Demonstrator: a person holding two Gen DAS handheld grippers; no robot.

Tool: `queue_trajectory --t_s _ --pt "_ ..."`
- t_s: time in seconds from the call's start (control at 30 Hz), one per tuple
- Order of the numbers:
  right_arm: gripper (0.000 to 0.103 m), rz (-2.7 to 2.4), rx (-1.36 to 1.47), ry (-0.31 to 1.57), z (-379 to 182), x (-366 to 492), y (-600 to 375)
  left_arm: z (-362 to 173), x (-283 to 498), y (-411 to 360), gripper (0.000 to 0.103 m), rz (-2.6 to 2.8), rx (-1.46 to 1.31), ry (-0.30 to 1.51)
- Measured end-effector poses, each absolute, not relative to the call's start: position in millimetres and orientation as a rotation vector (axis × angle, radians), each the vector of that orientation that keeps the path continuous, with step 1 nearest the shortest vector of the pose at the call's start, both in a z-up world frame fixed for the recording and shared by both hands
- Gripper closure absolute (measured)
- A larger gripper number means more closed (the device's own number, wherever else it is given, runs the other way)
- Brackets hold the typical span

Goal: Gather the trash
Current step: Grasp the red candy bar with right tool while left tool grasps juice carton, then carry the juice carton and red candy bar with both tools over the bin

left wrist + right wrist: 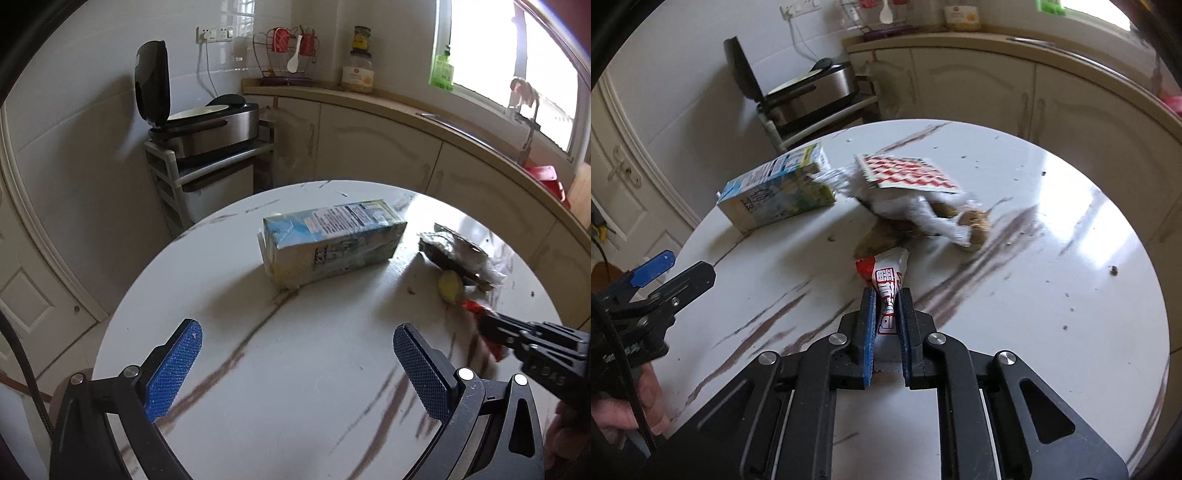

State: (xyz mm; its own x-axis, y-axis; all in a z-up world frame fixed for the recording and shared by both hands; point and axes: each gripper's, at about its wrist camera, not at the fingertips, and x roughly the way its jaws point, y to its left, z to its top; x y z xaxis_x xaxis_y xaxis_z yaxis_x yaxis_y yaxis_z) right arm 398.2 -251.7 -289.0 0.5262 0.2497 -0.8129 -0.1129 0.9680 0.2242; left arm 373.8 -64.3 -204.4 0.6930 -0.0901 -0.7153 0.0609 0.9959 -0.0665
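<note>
My right gripper [886,295] is shut on a red and white snack wrapper [888,277], which sticks out past its blue pads [868,325] just above the round white table [1052,258]. From the left wrist view the same gripper [491,325] comes in from the right with the red wrapper [476,308] at its tip. A blue-green milk carton [332,240] [775,188] lies on its side mid-table. Beside it sits a crumpled foil bag with a red-checked flap [908,173] [458,254] and brown food scraps [975,221]. My left gripper [295,362] hovers open, short of the carton.
A rice cooker [207,125] with raised lid stands on a rack beyond the table. Cream cabinets and a counter [388,99] curve behind, with jars and a dish rack. Crumbs dot the table's right side [1113,271]. A hand [624,410] holds the left gripper's grip.
</note>
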Motion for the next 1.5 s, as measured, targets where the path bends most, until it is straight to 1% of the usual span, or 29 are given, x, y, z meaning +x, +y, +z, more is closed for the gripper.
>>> queue_trajectory --t_s 0.23,0.63,0.8,0.83,0.87,0.9,0.93,0.97,1.0,1.1,1.17,1.3,1.5 --pt "0.092 0.236 0.166 0.999 -291 400 -254 -209 400 -61 0.001 -0.106 0.014 0.821" --pt "0.092 0.224 0.166 1.023 -297 409 -248 -221 464 -61 0.001 -0.259 0.254 0.805" --pt "0.092 0.216 0.157 1.026 -297 415 -244 -226 489 -70 0.001 -0.344 0.305 0.803" --pt "0.092 0.214 0.156 1.027 -297 415 -244 -226 491 -71 0.003 -0.357 0.311 0.8" --pt "0.092 0.213 0.156 1.027 -297 415 -243 -227 493 -73 0.012 -0.376 0.314 0.802" --pt "0.092 0.211 0.158 1.026 -297 415 -243 -229 494 -74 0.034 -0.411 0.302 0.817" --pt "0.092 0.207 0.159 1.026 -297 415 -243 -230 496 -74 0.039 -0.431 0.284 0.834" --pt "0.092 0.204 0.159 1.026 -297 415 -244 -232 496 -74 0.049 -0.441 0.262 0.85" --pt "0.092 0.201 0.159 1.026 -298 413 -244 -232 495 -74 0.055 -0.453 0.251 0.856" --pt "0.092 0.2 0.162 1.027 -297 409 -246 -234 484 -72 0.065 -0.463 0.223 0.861" --pt "0.092 0.203 0.169 1.027 -297 403 -248 -233 477 -70 0.069 -0.467 0.203 0.864" --pt "0.092 0.2 0.19 1.021 -294 392 -257 -232 458 -64 0.069 -0.462 0.168 0.87" --pt "0.092 0.186 0.203 0.997 -282 374 -267 -214 428 -66 0.069 -0.442 0.112 0.854"
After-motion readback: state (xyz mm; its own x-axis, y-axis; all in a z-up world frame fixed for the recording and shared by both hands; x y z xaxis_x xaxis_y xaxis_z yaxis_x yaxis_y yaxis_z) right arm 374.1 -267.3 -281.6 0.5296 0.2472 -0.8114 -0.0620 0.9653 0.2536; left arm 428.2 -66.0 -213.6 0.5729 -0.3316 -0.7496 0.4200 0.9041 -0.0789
